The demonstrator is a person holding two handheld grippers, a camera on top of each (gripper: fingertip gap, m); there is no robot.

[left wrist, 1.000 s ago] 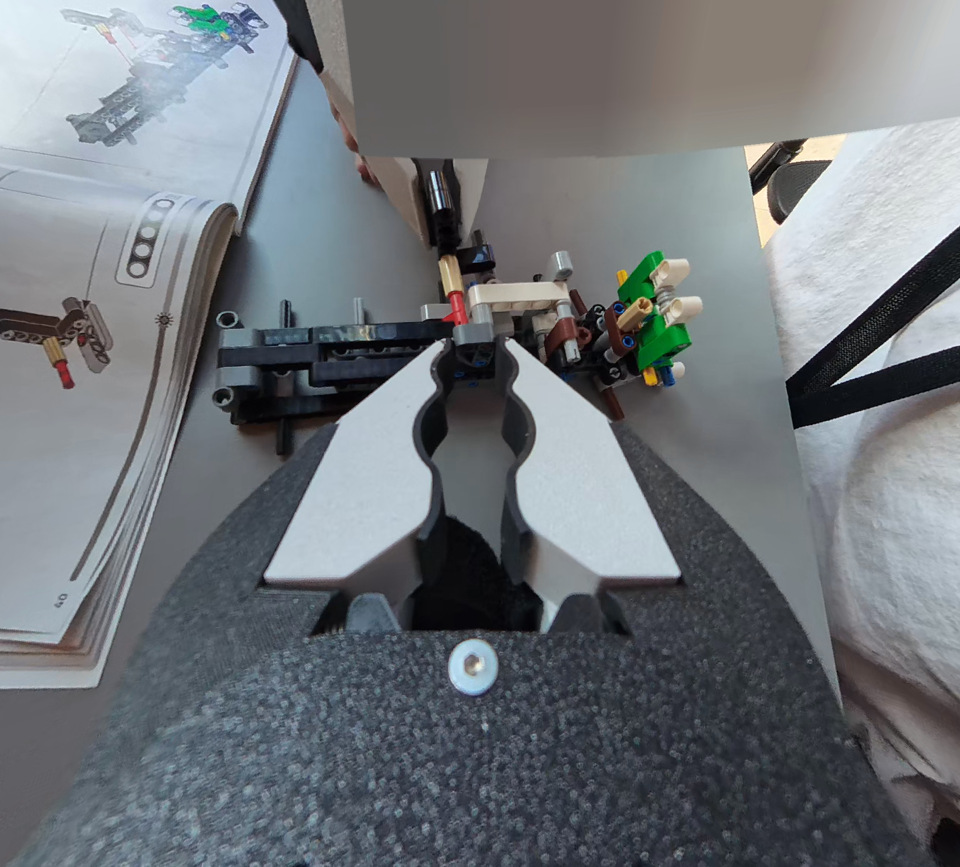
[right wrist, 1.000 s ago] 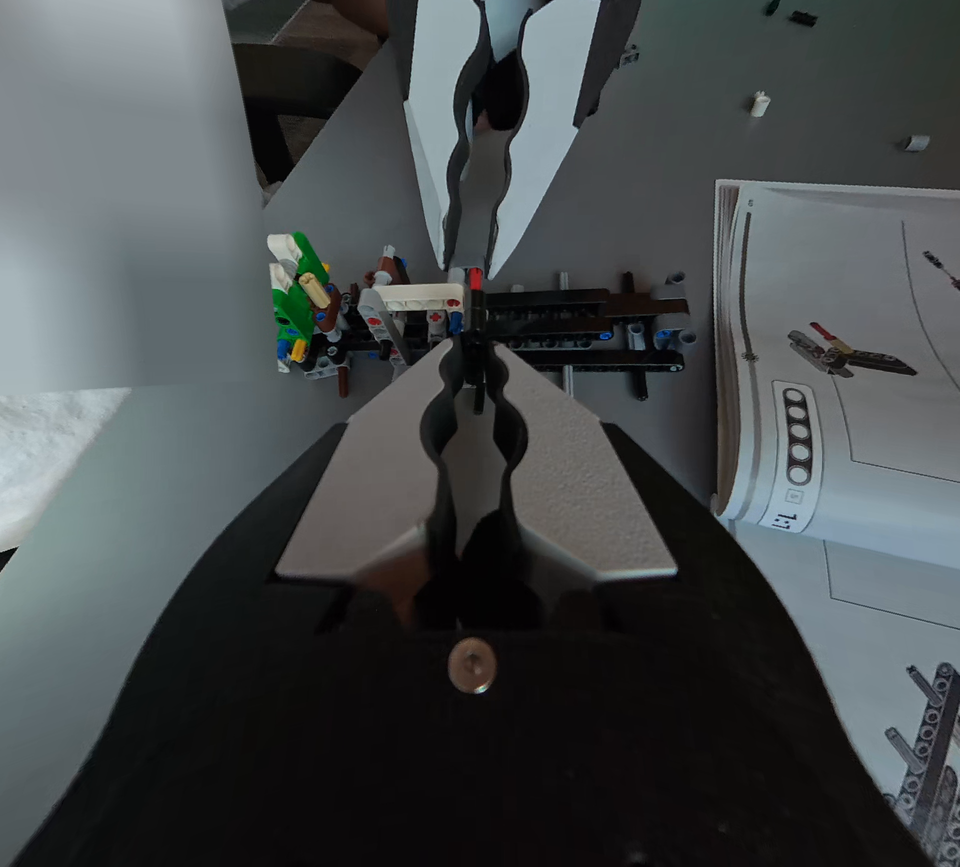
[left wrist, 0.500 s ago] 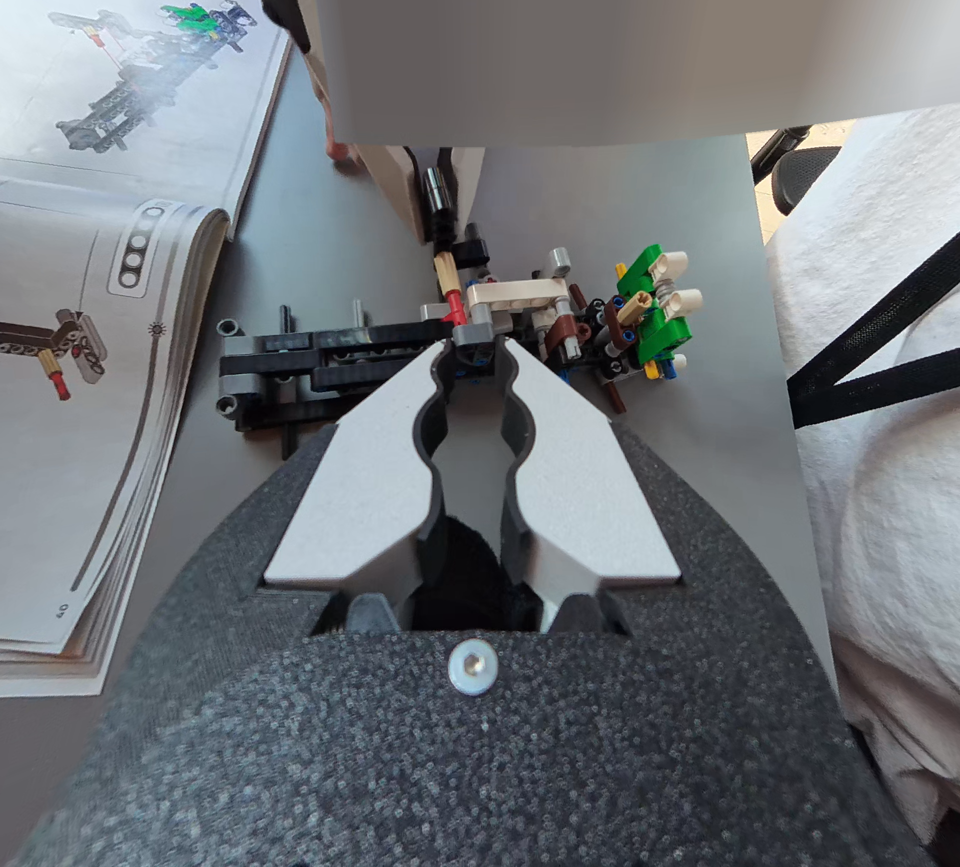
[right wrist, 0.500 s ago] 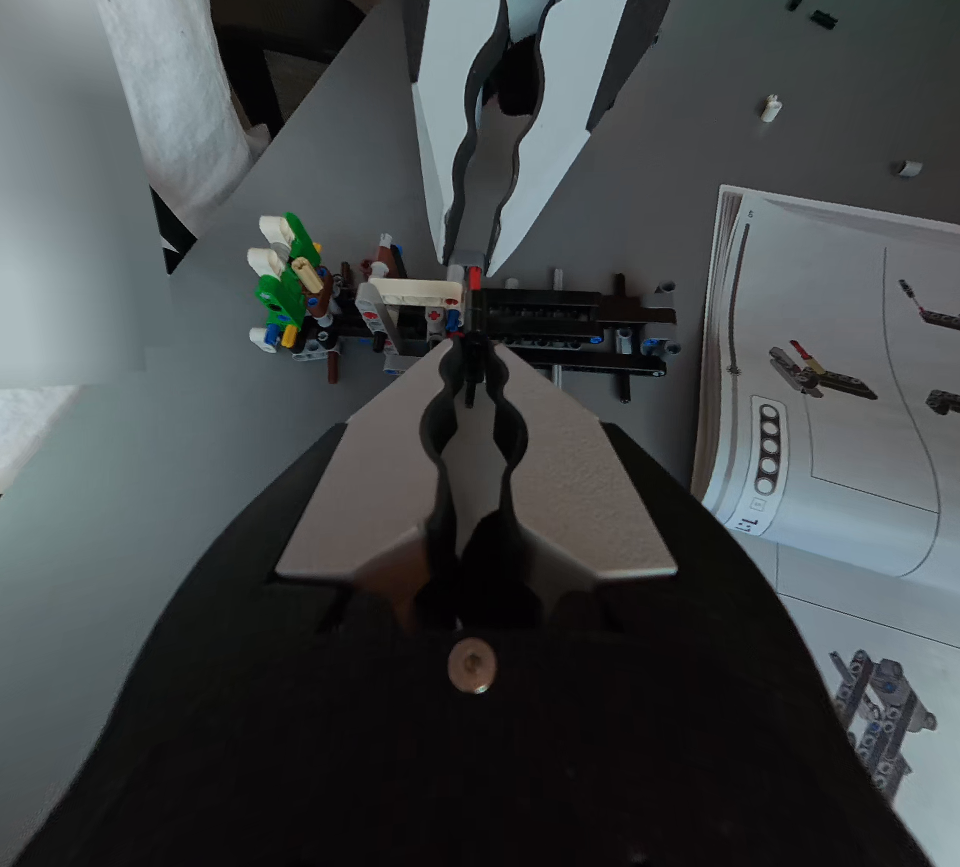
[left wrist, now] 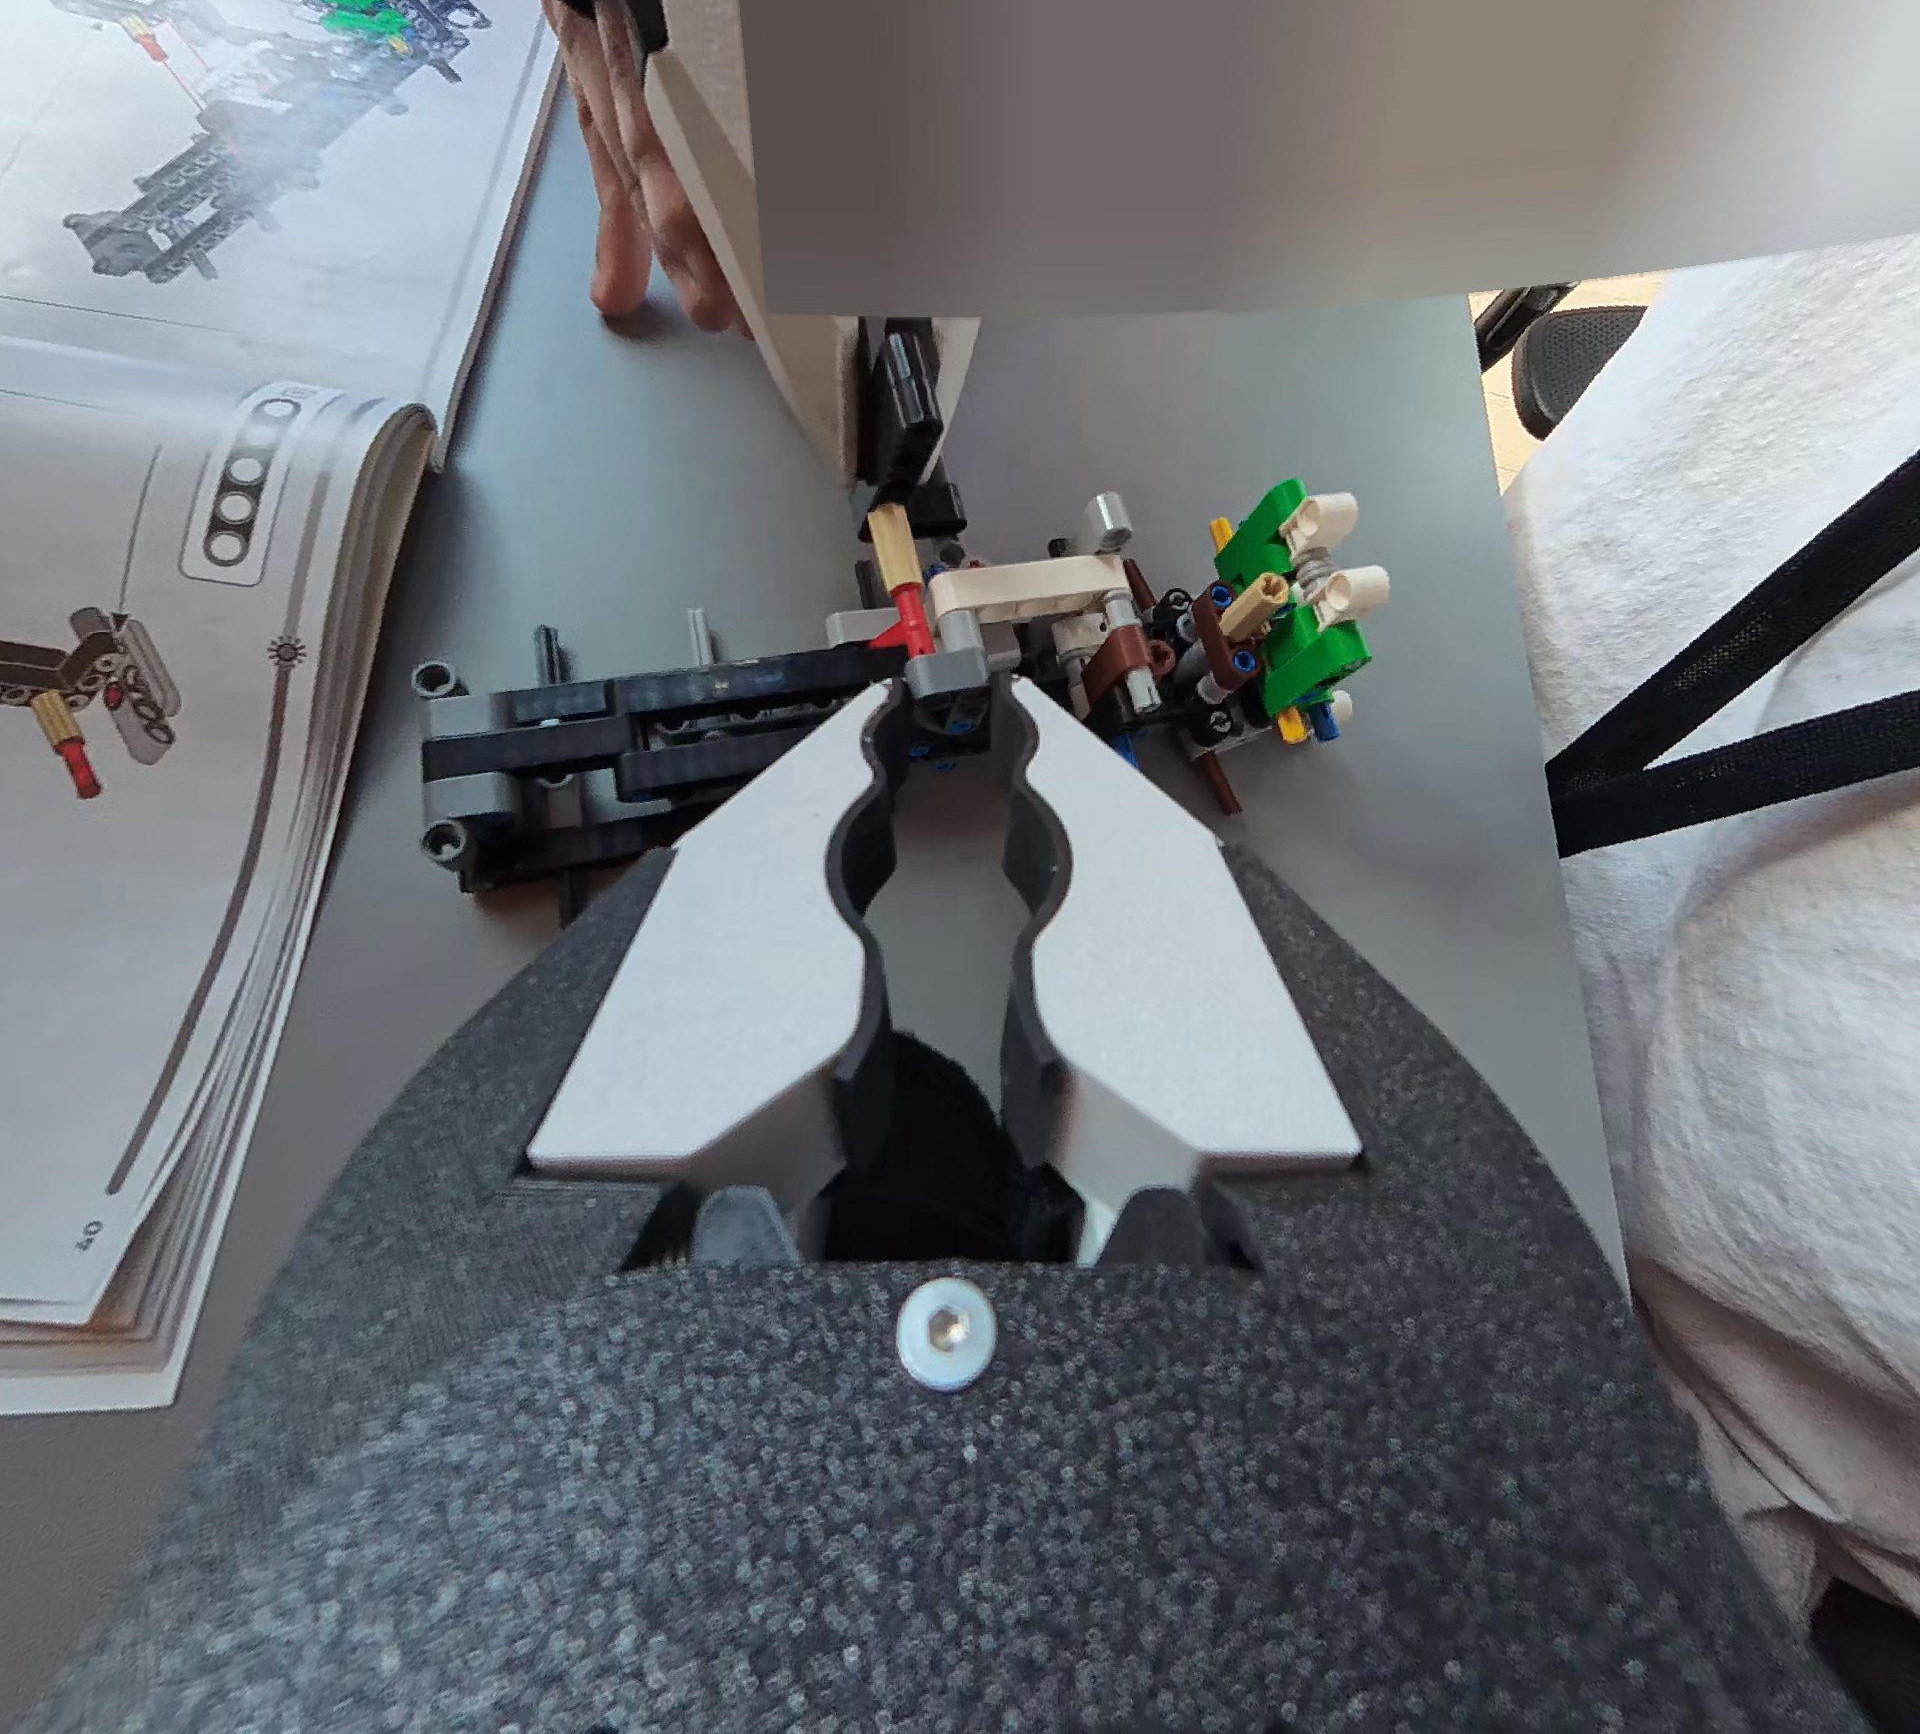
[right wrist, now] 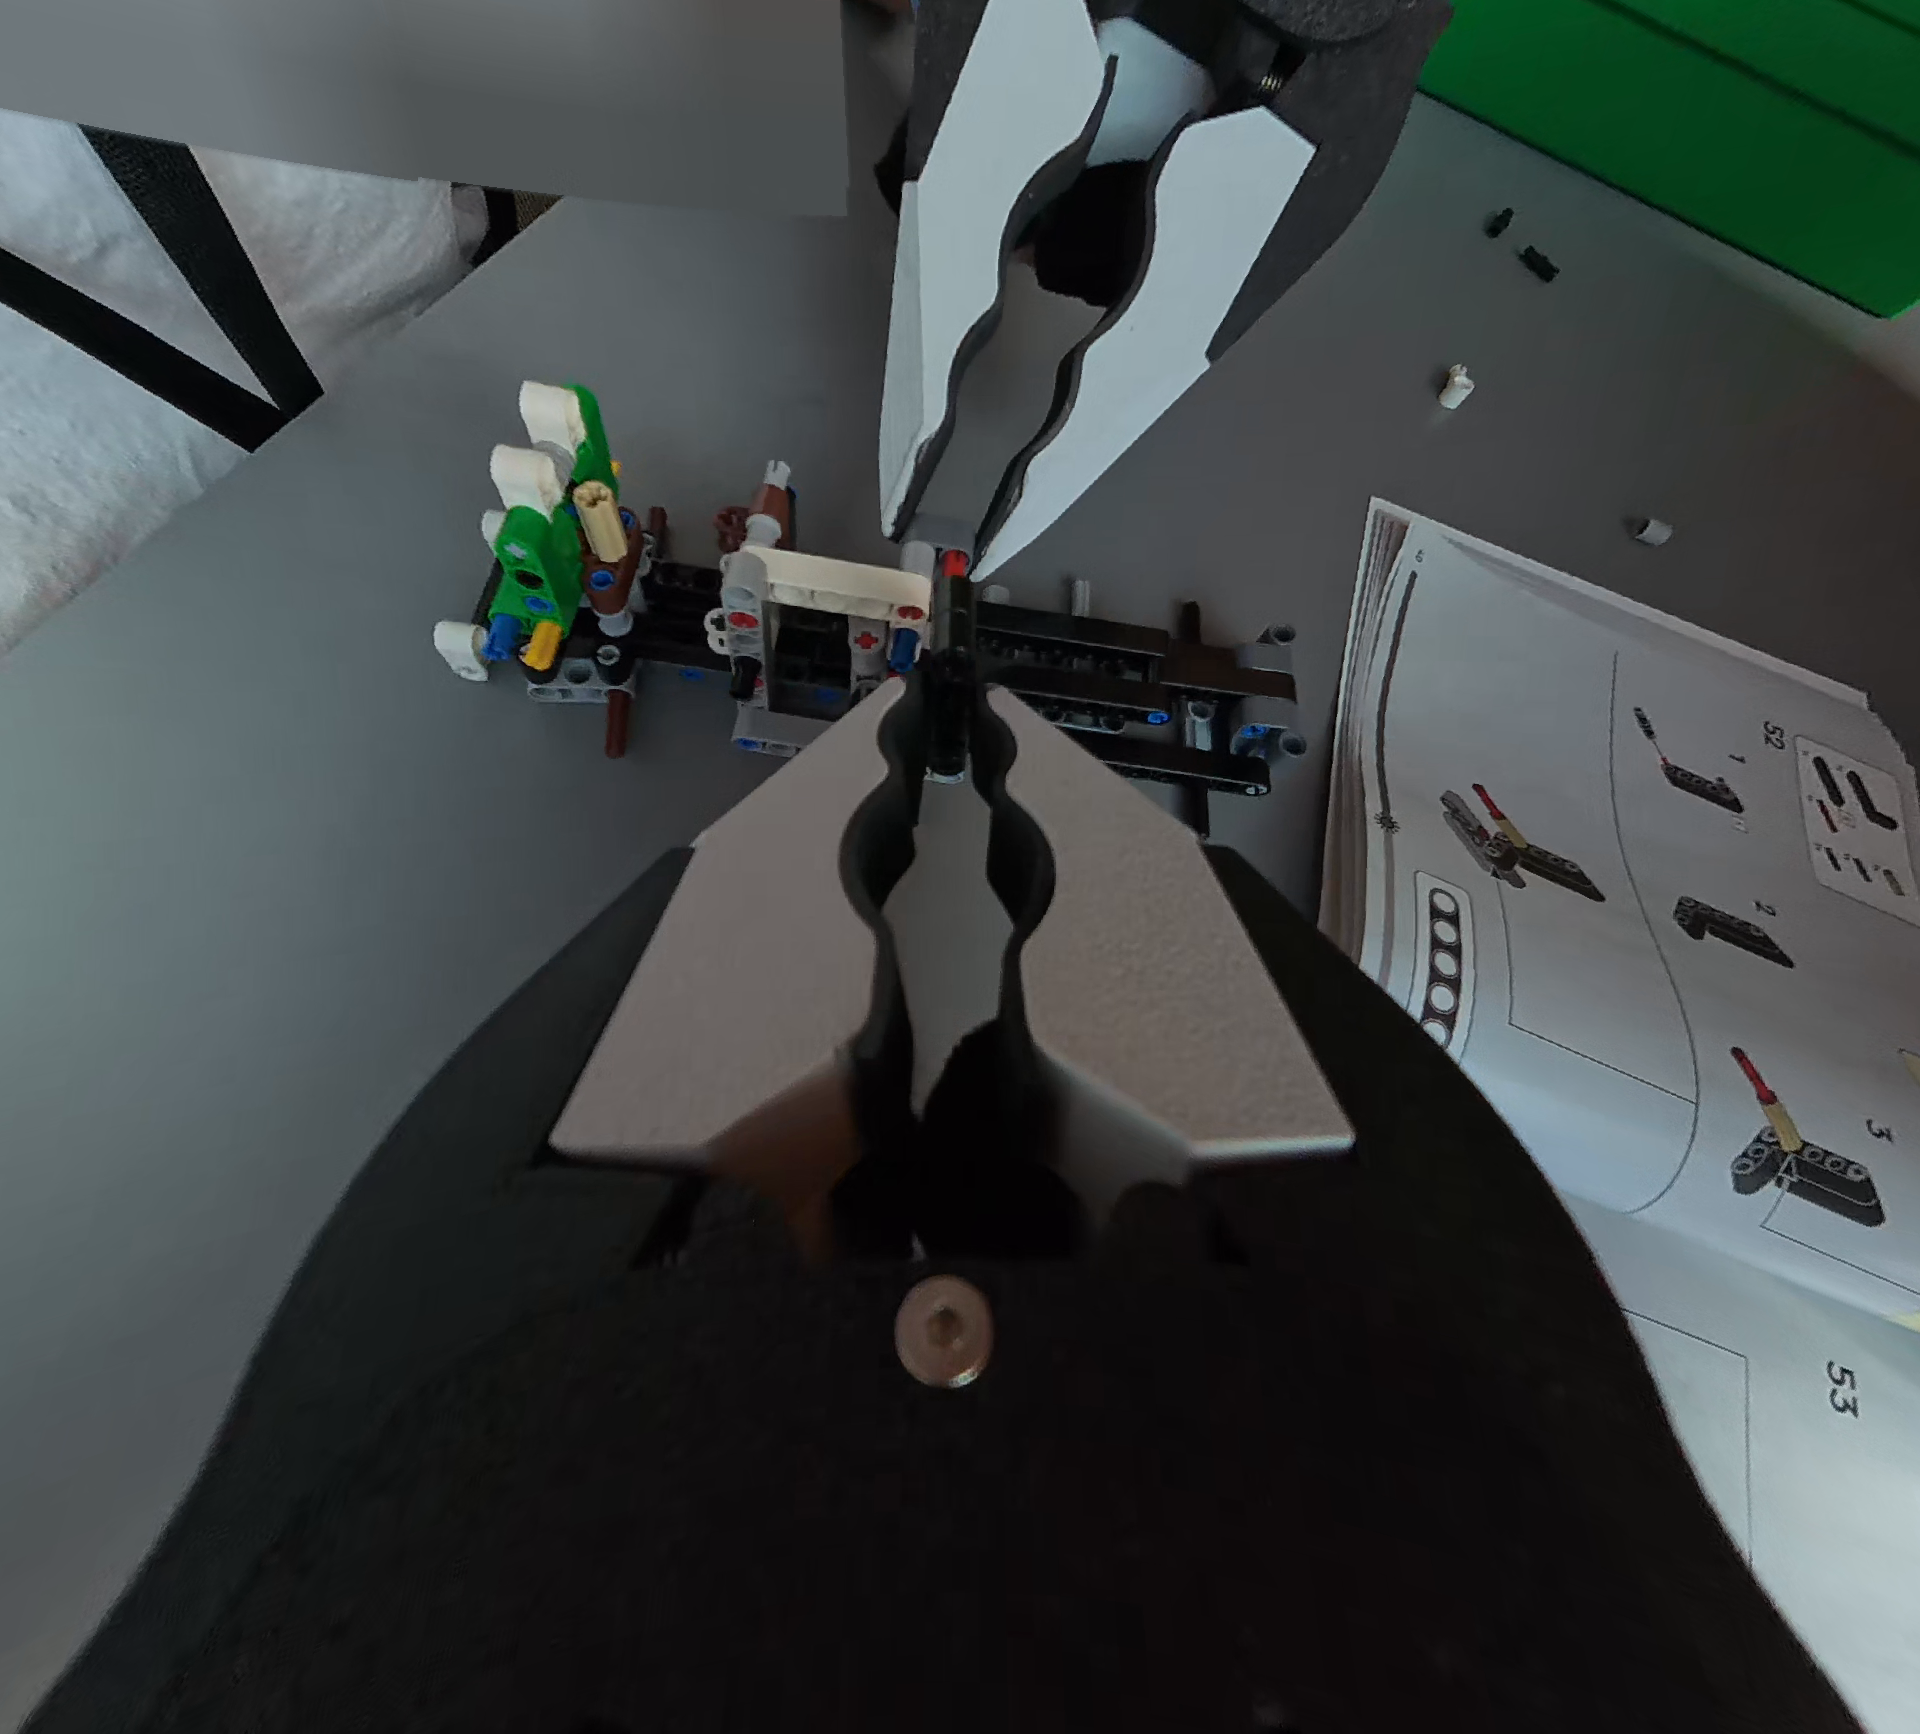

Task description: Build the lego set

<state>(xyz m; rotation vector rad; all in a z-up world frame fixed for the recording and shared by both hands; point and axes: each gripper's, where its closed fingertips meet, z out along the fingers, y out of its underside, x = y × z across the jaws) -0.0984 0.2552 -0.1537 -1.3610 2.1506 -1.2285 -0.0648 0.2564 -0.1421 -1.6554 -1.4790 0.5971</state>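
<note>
The lego model [left wrist: 665, 728] lies across the grey table: long black beams, a white beam [left wrist: 1023, 588] in the middle and a green cluster [left wrist: 1288, 635] at its right end. My left gripper [left wrist: 951, 708] is shut on a grey connector at the model's middle. My right gripper [right wrist: 945, 728] is shut on a small black piece [right wrist: 948, 697] carrying a tan sleeve and red axle [left wrist: 894, 557], with the red tip against the model beside the white beam [right wrist: 831, 583]. The left gripper [right wrist: 940, 541] comes in from the far side in the right wrist view. The two face each other over the model [right wrist: 1091, 645].
An open instruction booklet [left wrist: 156, 541] lies left of the model, on the right in the right wrist view [right wrist: 1662, 853]. A green crate [right wrist: 1714, 74] stands at the back right, with small loose parts [right wrist: 1455, 385] before it. The person's white clothing [left wrist: 1714, 853] lies past the table edge. The grippers' ends are close to 4 cm from one another.
The right gripper has tilted and shifted while keeping its black piece against the model; the person's fingers now show lower beside it. The left gripper and the model have stayed put.
</note>
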